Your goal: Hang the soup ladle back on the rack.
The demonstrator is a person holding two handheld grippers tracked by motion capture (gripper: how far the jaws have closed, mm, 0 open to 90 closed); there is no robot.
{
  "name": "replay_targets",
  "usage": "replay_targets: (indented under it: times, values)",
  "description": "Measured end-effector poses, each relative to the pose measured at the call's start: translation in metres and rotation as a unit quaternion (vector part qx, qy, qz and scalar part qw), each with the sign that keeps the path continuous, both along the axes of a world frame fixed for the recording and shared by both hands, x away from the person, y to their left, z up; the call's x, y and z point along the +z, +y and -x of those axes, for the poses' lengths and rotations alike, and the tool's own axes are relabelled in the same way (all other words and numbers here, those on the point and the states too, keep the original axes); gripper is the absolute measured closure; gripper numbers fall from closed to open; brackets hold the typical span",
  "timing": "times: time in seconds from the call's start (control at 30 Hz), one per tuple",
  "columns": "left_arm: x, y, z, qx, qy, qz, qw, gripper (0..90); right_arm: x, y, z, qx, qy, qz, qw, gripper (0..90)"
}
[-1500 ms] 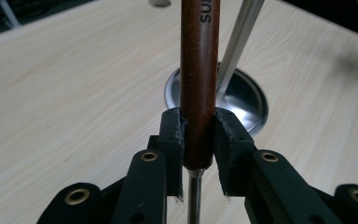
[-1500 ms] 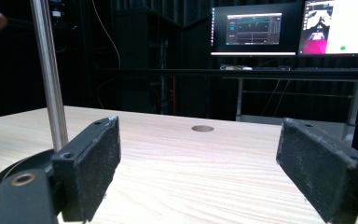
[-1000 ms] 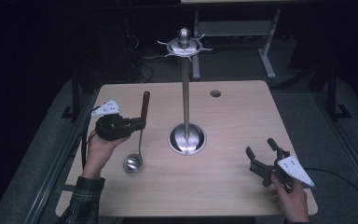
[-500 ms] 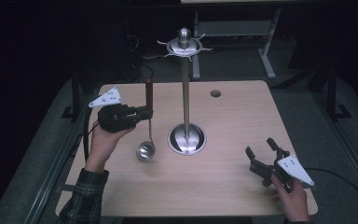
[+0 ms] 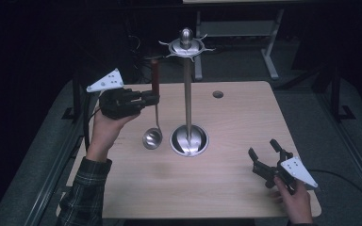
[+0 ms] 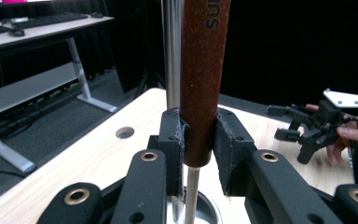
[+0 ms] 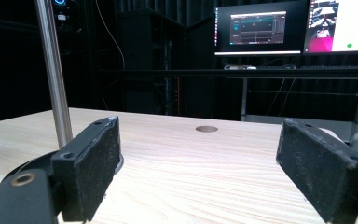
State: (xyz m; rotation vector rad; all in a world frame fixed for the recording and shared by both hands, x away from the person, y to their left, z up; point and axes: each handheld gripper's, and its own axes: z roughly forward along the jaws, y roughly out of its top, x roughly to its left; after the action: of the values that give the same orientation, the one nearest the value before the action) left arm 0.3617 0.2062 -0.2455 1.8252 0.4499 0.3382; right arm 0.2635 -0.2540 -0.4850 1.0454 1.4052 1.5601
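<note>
A ladle (image 5: 152, 137) with a reddish-brown handle (image 6: 200, 84) and a steel bowl hangs upright in the air, left of a tall steel utensil stand (image 5: 187, 89). My left gripper (image 5: 152, 98) is shut on the handle's lower end; in the left gripper view (image 6: 199, 144) both pads press against it. The stand has a round base (image 5: 189, 140) and a hooked crown (image 5: 185, 45) on top. My right gripper (image 5: 263, 154) rests low at the table's front right, open with nothing between its jaws (image 7: 200, 168). The stand's pole (image 7: 53, 70) rises at the left of the right gripper view.
The wooden table (image 5: 226, 188) has a round cable hole (image 5: 218, 94) at the back right. A desk frame (image 5: 245, 28) stands behind the table, and monitors (image 7: 261, 28) glow beyond it. Dark floor surrounds the table's edges.
My left gripper has lifted the ladle off the table and carried it up and to the right, toward the stand. The right gripper has stayed in place.
</note>
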Motion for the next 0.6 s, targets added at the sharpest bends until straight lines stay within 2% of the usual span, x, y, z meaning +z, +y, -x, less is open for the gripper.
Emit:
replay_targets:
  times: [0.33, 0.6]
  values:
    - [0.013, -0.008, -0.009, -0.012, -0.001, 0.008, 0.9999, 74.3, 0.0, -0.001, 0.0, 0.0, -0.002, -0.002, 1.0, 12.8]
    - [0.015, -0.017, -0.013, -0.019, -0.002, 0.008, 0.9998, 74.3, 0.0, -0.001, 0.001, 0.0, -0.005, -0.004, 1.0, 12.8]
